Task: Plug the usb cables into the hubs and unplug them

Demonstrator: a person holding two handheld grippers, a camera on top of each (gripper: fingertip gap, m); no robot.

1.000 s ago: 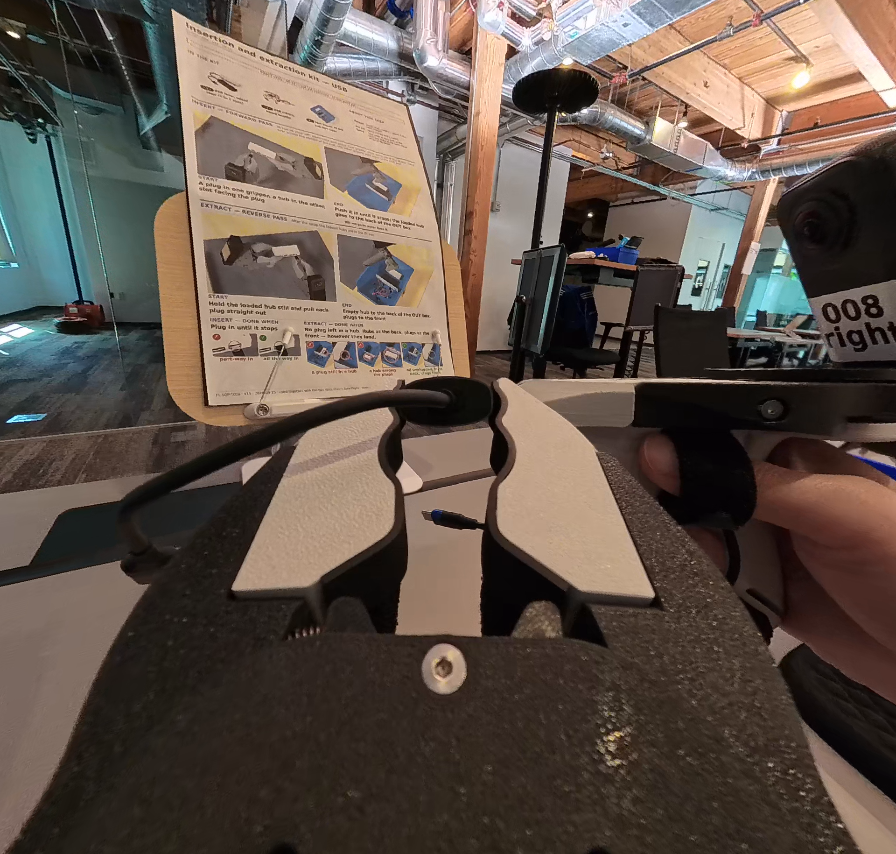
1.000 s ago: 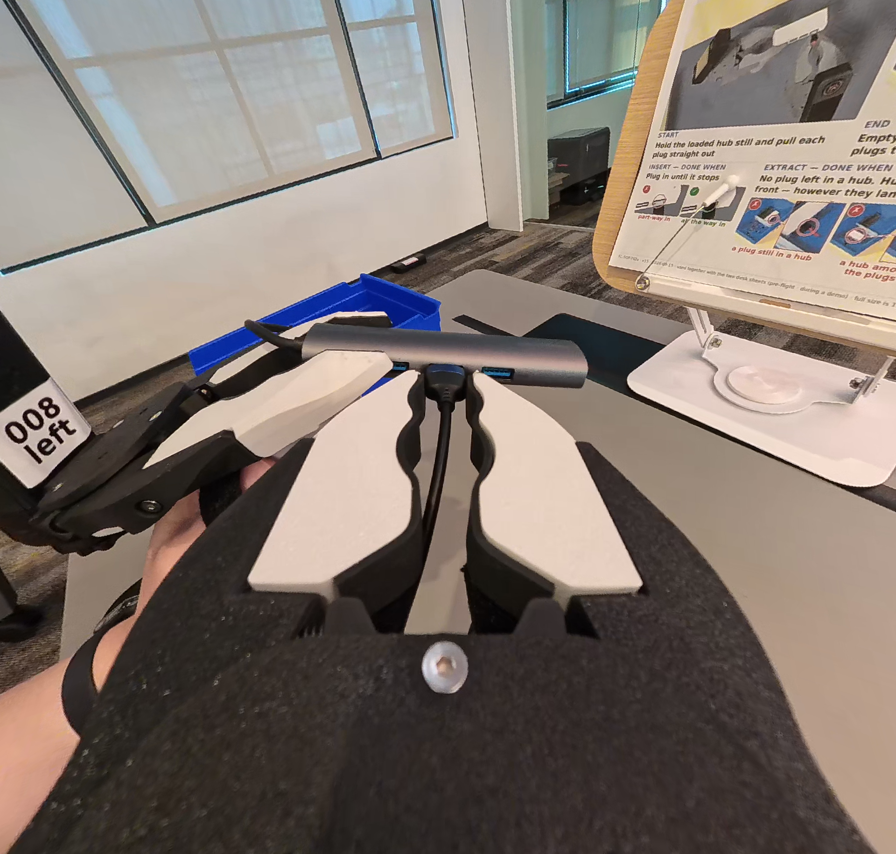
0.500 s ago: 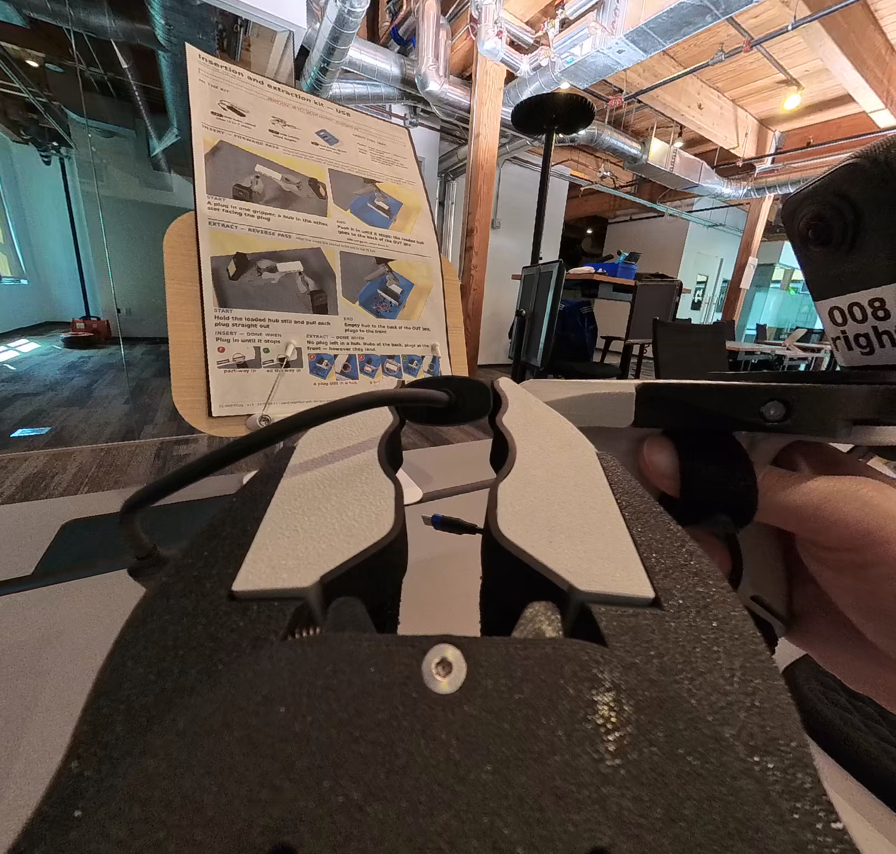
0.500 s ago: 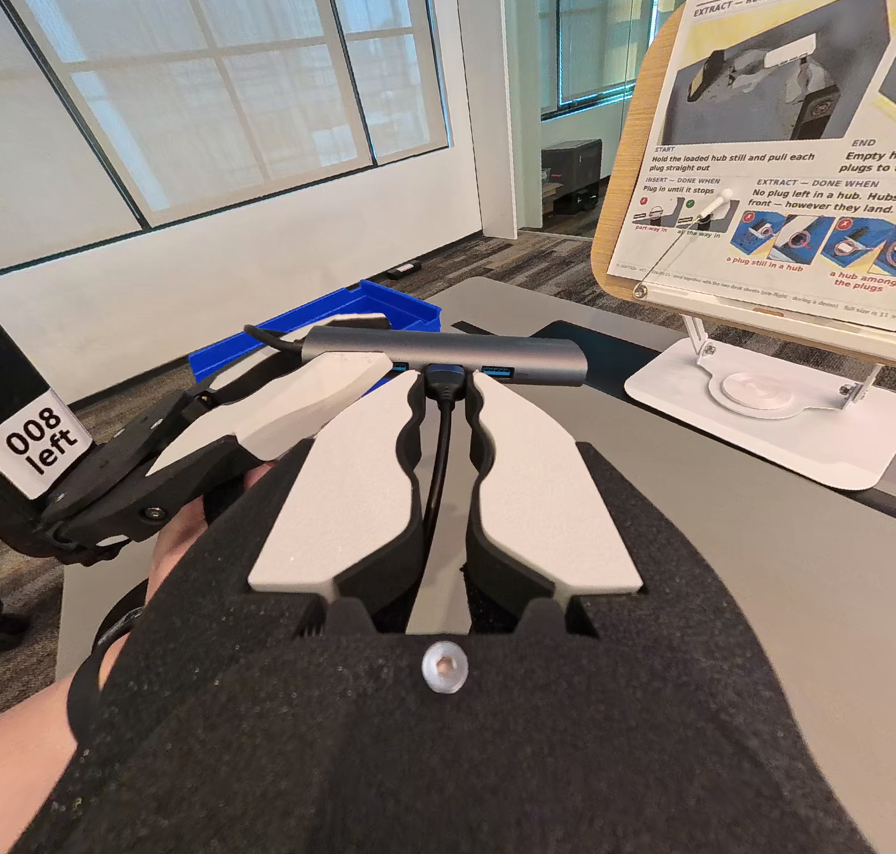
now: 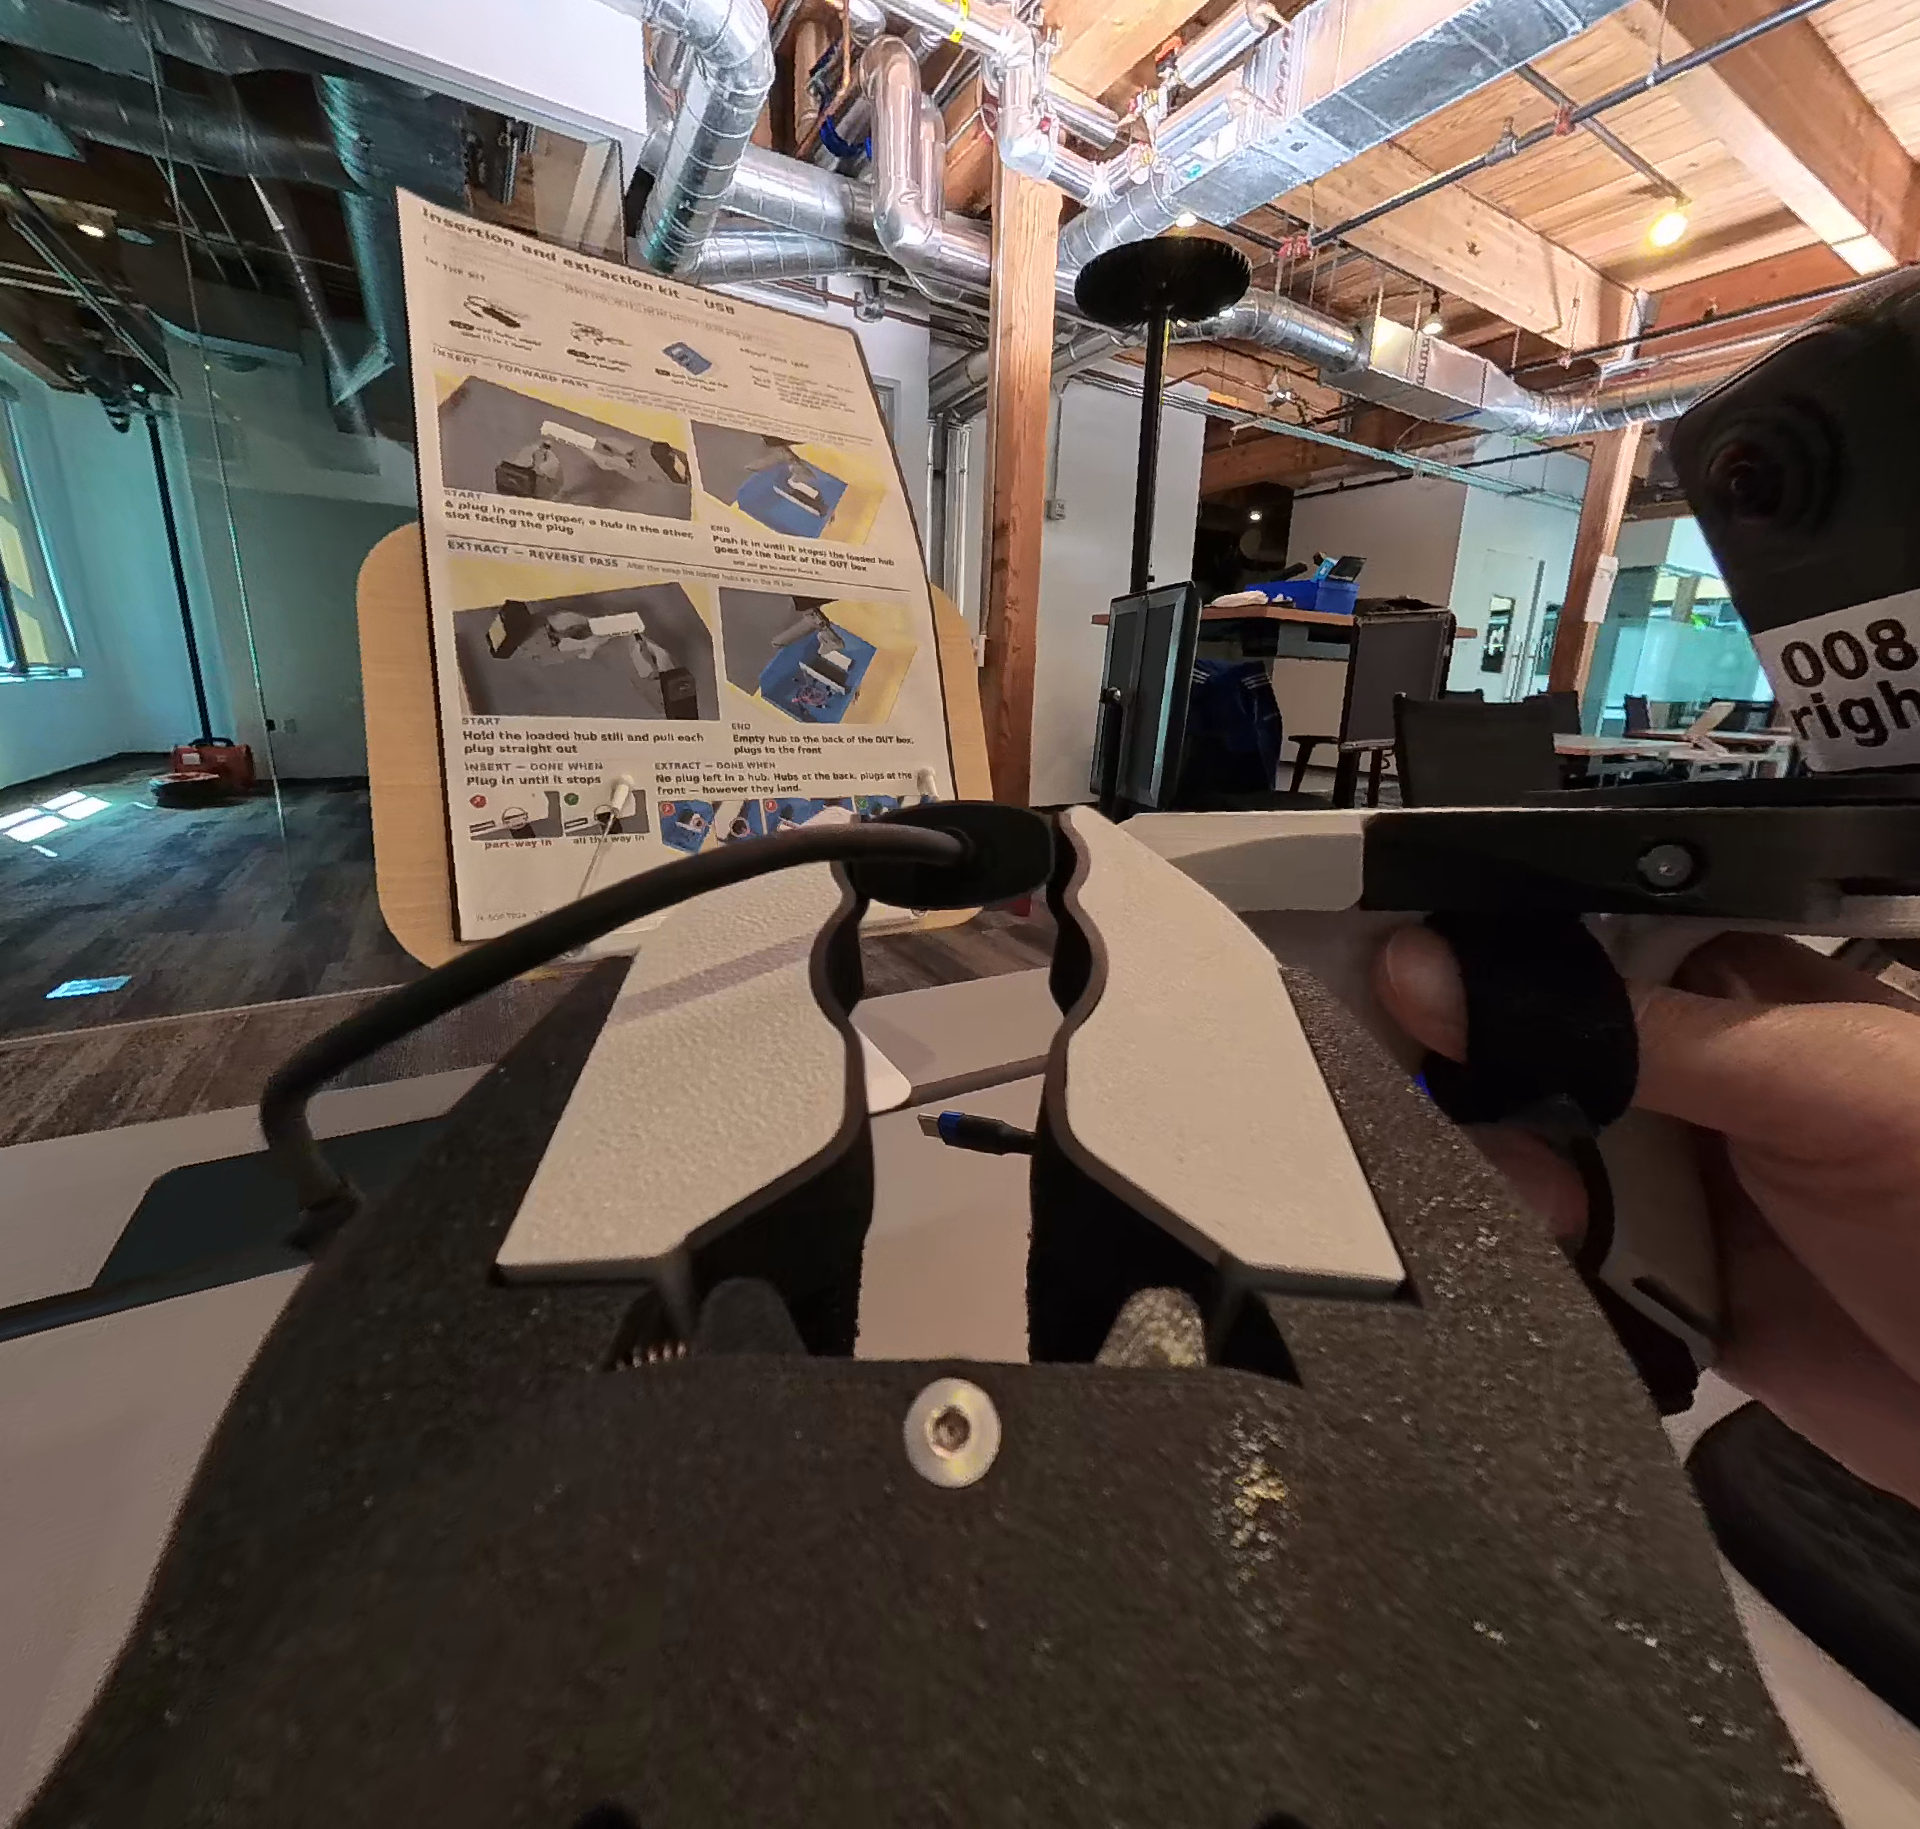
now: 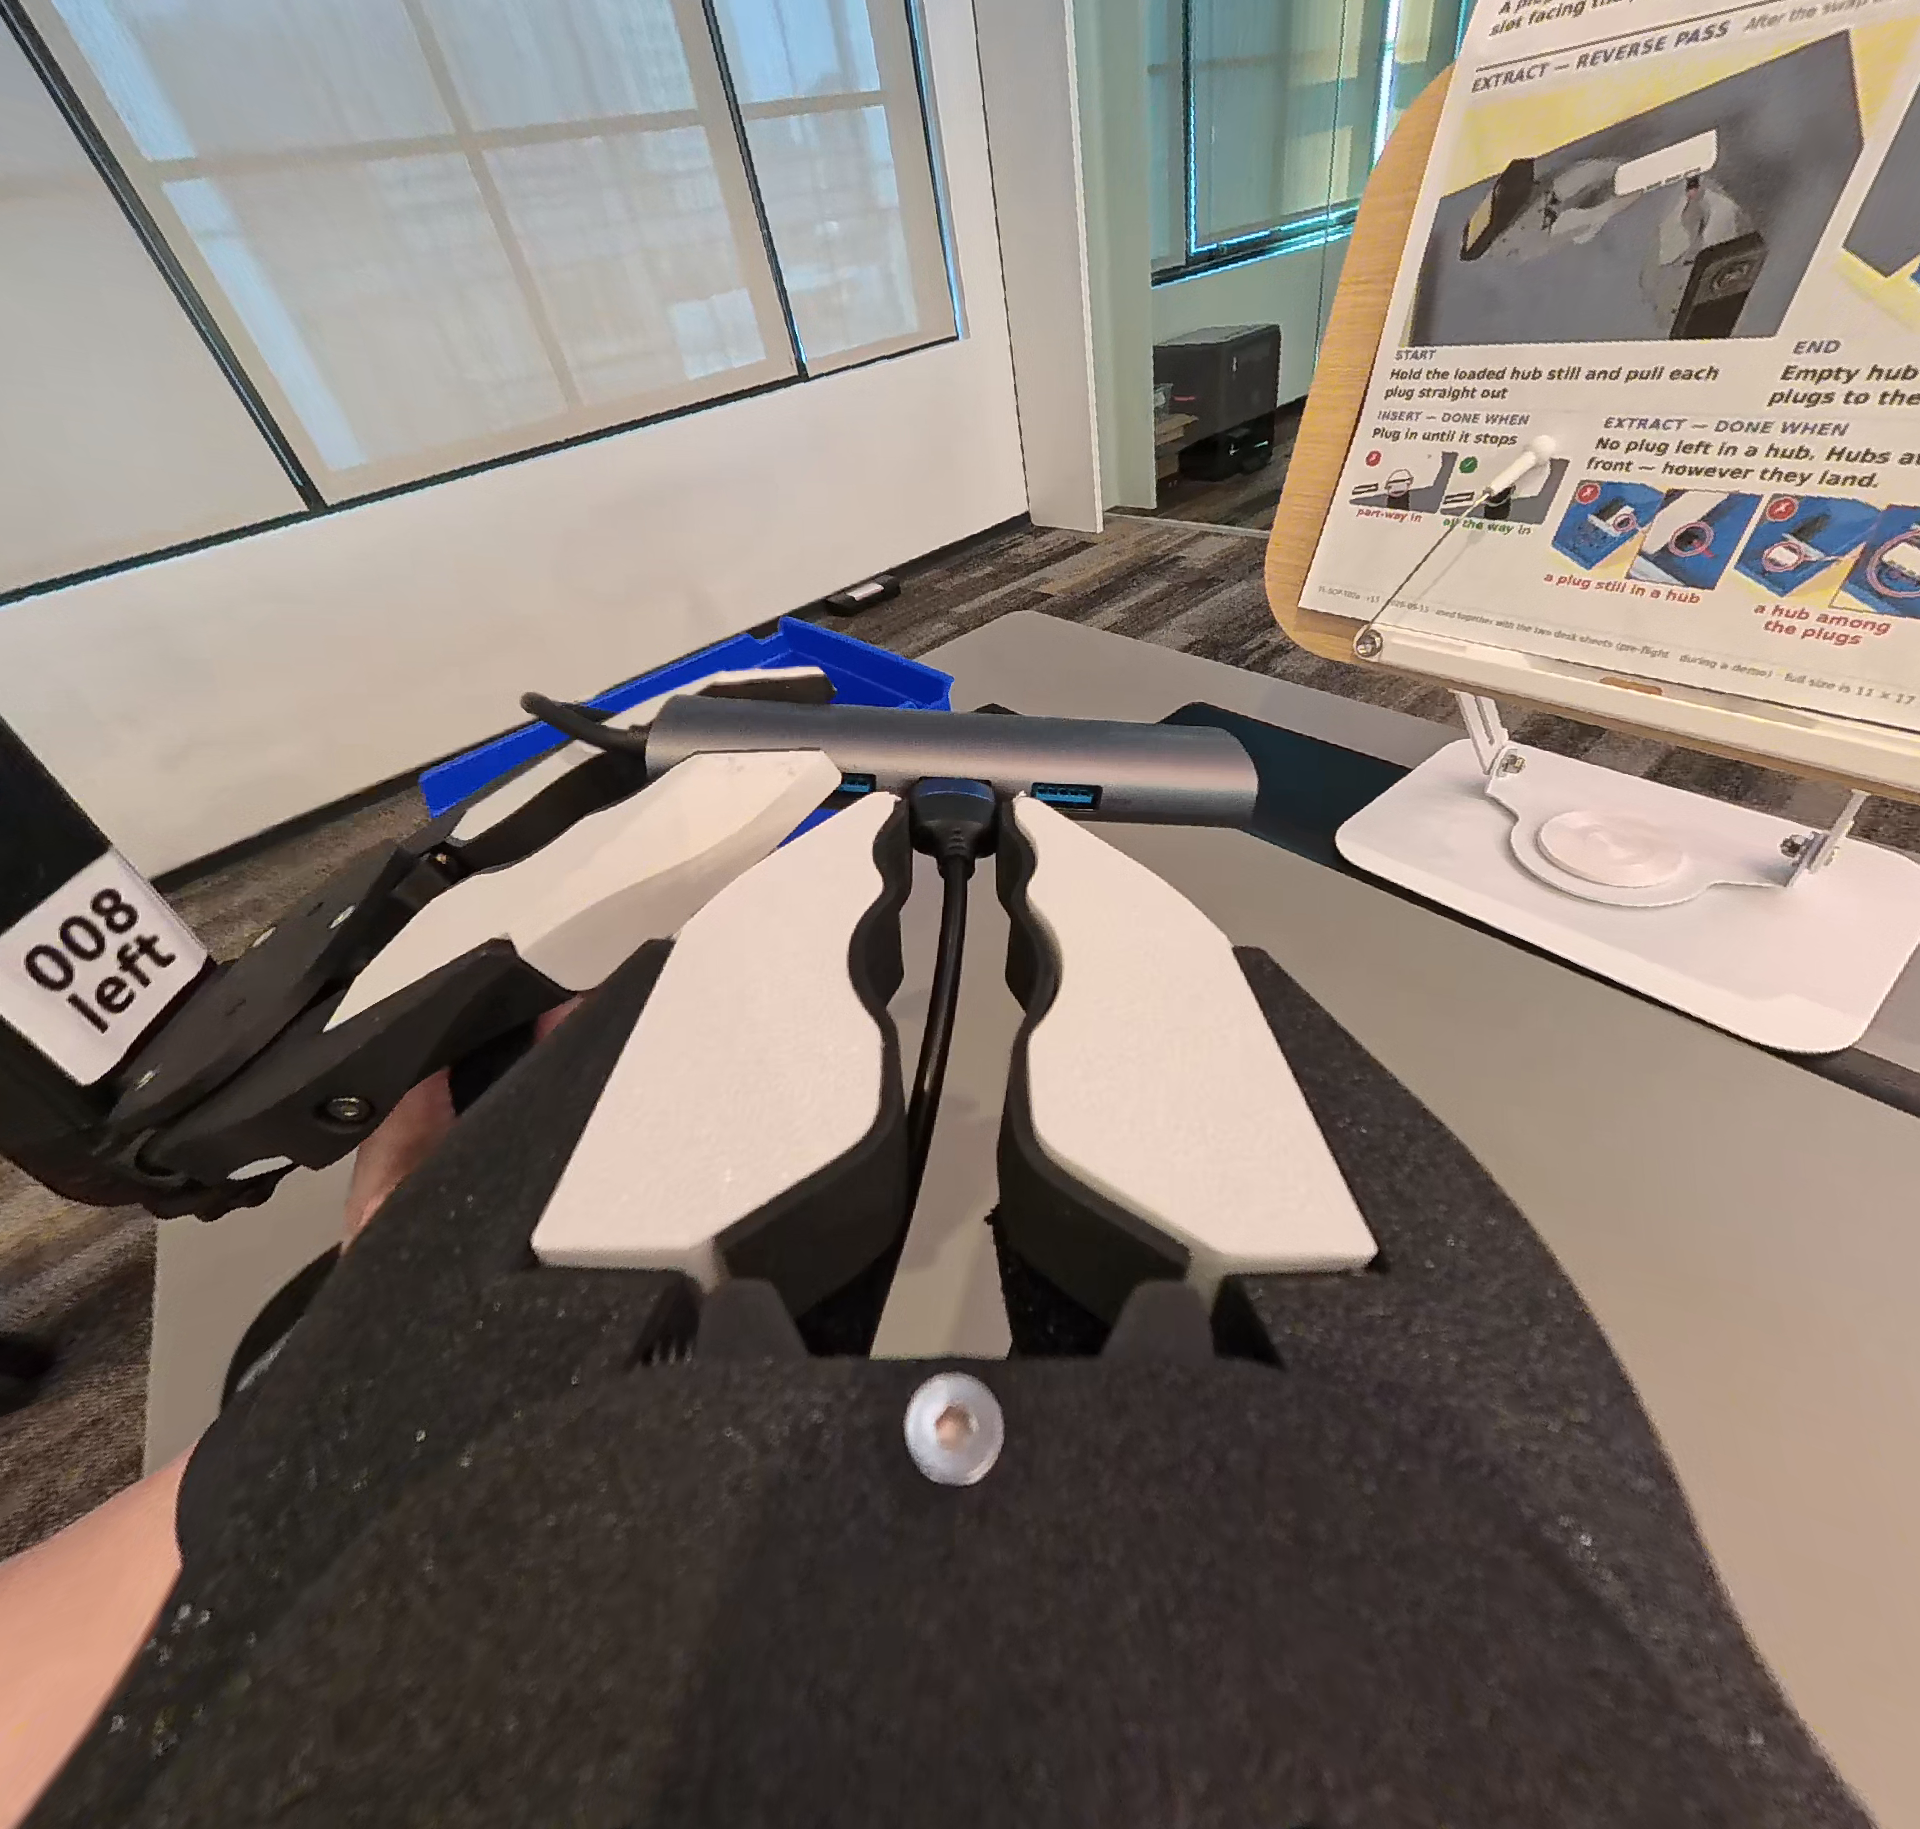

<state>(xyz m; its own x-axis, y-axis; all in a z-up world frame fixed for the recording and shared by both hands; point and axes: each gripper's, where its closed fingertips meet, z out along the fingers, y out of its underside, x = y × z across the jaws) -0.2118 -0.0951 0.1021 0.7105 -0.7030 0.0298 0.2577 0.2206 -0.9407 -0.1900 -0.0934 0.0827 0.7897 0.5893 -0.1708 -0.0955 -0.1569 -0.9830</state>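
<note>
**Hub and plug, both lifted slightly since one second ago**

Both grippers have risen a little against the instruction sheet; grips unchanged.

- Left gripper (image 5: 954, 849): we find it clamped on the end of the grey hub (image 6: 945, 745), fingers closed on the dark end where the hub's own black cable (image 5: 582, 922) leaves and loops down to the left.
- Right gripper (image 6: 956, 803): we find it clamped on the black plug (image 6: 951, 805), which sits in the hub's middle port; its cable (image 6: 940, 1000) trails back between the fingers. Blue open ports show either side.
- Hub: held above the grey table (image 6: 1558, 1208), lying crosswise.
- Loose blue-tipped plug (image 5: 961, 1130): on the table below the left gripper.
- Blue bin (image 6: 862, 662): far left, behind the hub.
- Instruction sheet (image 5: 665, 584): on a white stand (image 6: 1610, 886), far right.
</note>
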